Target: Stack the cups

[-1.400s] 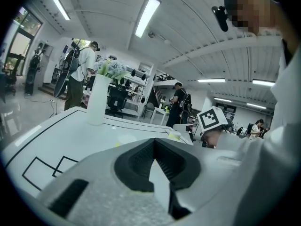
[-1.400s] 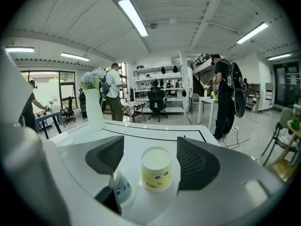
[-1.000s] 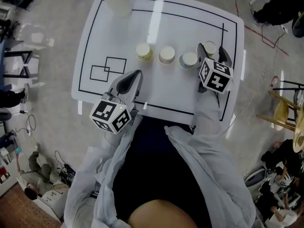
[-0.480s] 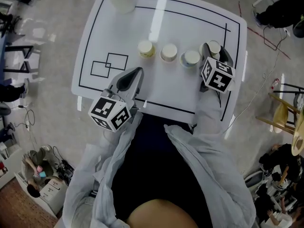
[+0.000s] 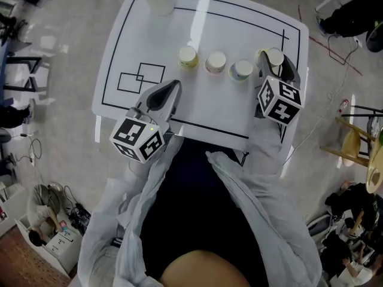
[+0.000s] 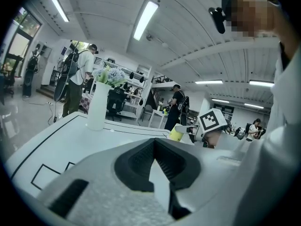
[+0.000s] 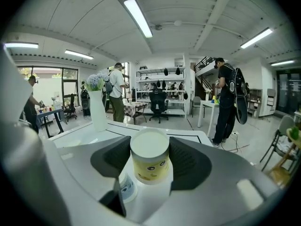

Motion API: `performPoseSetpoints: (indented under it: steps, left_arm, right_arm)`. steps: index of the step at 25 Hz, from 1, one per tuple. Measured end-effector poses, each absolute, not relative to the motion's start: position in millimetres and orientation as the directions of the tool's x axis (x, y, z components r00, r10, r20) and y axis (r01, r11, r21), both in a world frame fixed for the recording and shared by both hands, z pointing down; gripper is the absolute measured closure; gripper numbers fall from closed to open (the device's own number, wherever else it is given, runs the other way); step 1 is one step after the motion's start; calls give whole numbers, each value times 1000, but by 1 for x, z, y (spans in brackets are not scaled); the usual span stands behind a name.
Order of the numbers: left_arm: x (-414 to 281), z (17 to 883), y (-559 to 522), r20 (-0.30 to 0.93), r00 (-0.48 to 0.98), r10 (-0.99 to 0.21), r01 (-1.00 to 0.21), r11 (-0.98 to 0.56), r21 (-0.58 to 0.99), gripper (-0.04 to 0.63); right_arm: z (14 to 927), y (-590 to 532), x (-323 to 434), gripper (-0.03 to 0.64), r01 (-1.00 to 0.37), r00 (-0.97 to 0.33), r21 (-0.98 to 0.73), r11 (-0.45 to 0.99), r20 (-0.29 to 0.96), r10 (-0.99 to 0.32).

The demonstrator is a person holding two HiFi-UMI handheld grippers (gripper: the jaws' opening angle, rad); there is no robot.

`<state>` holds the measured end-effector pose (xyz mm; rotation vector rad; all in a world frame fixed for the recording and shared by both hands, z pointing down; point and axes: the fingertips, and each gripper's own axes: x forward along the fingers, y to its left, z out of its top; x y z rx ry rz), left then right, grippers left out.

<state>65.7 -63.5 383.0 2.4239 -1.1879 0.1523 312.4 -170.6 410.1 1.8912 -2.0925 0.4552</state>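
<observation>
Right gripper had just closed partway, clamping the yellow cup between its jaws; best kept upright and lined up over the blue cup just left of it; left gripper was pinched closed, empty.

Pale grey sleeves end in grey left tongs and right tongs with black-and-white marker cubes.

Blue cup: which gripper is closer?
Right. The right gripper, whose jaws have just closed on a yellow cup, is right beside the blue cup. The left gripper sits far off, near the table's front edge.
</observation>
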Motion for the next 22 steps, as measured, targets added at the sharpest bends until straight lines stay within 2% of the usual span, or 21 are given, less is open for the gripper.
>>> performPoseSetpoints:
  steps: [14,22]
  left_arm:
    - [2,370,-72,294,622,-725,-781,-553,290,595]
    - [-40,380,-82,290,581,-760,-809,-500,310,595]
  right_arm:
    - [356,-154,227,348,-982,-189,-60,181,397,-898]
    - [361,-162,169,348,-958,-278,-67,279,446,-851]
